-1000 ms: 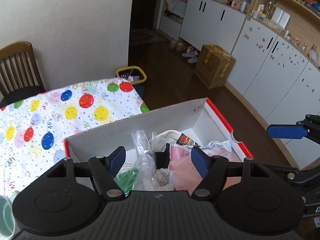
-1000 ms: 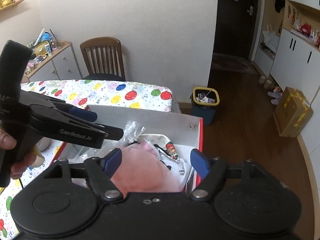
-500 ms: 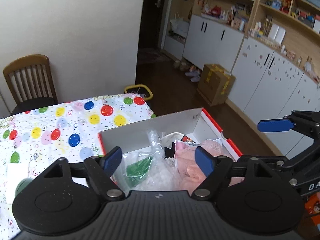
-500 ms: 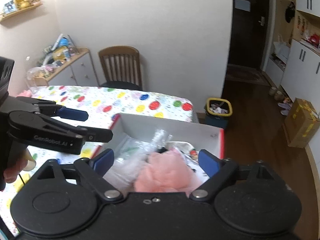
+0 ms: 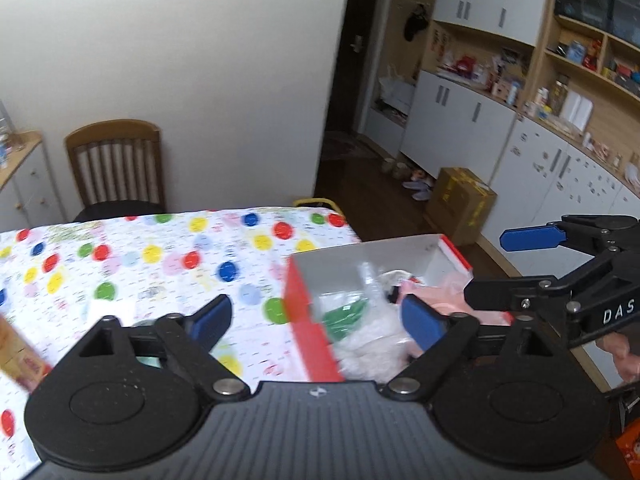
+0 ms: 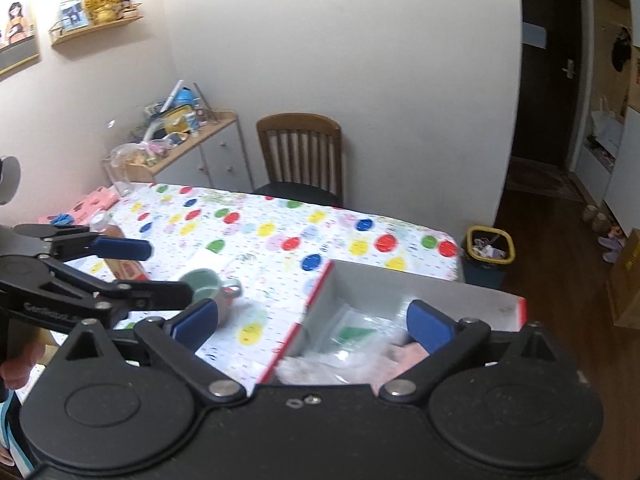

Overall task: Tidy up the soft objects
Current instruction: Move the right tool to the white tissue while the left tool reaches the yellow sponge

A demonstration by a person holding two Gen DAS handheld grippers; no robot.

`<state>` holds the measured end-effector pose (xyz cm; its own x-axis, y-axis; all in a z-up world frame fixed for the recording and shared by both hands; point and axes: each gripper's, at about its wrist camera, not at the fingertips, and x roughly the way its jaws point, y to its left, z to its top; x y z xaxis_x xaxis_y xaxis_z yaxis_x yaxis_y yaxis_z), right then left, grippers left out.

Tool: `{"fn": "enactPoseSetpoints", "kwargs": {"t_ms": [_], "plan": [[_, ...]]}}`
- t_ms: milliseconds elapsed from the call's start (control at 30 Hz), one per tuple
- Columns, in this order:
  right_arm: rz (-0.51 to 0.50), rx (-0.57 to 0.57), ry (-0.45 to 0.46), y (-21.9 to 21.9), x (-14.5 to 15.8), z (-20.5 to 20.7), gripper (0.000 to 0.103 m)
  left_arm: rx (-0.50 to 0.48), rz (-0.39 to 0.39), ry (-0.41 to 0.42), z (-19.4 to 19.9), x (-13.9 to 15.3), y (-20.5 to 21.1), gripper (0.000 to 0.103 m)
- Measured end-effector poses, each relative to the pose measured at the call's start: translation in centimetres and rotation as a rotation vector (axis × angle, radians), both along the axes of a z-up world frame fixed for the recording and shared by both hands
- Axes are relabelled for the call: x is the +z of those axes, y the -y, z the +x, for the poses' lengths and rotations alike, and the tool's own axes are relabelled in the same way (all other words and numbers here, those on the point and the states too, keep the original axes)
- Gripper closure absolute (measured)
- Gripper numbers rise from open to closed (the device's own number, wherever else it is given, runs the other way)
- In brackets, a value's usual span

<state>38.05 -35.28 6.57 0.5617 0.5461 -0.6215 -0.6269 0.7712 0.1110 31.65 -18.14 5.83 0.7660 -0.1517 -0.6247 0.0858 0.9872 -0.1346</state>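
Nearby, green mug [image 6: 204,285] and wooden chair [image 6: 301,152] flank the red-edged box [image 6: 400,284]

Both cameras ride on the hand-held grippers, looking forward and downward over the near edge of the table with the balloon-dotted cloth [image 5: 168,264]. Each looks toward the far brown slatted wooden chair [image 5: 116,164] by the wall. Both share the nearby red-edged open cardboard box [image 6: 400,284], the right view taking in more of the left wall.
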Motion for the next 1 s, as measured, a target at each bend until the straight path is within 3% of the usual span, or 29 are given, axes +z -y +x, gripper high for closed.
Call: {"fn": "enactPoseSetpoints", "kwargs": {"t_ms": [333,533,733,867,1000], "plan": [[0.020,0.093,-0.038,-7.0,-0.1,-1.4,0.000,0.141,-0.081,0.017,-5.2,0.3,-9.8,0.000],[0.054,0.101,-0.100,-11.6,-0.7,-1.5,0.000,0.226,-0.030,0.031,-8.1,-1.0,-15.0,0.000],[0.027,0.116,-0.114,-17.1,-1.8,-1.0,0.000,0.203,-0.015,-0.045,-10.3,-3.2,-18.8,0.000],[-0.014,0.122,-0.139,-20.8,-3.4,-0.4,0.000,0.220,0.041,-0.059,-11.9,-5.5,-20.2,0.000],[-0.057,0.100,-0.155,-24.7,-5.0,0.7,0.000,0.180,0.043,-0.079,-13.1,-7.9,-21.0,0.000]]}}
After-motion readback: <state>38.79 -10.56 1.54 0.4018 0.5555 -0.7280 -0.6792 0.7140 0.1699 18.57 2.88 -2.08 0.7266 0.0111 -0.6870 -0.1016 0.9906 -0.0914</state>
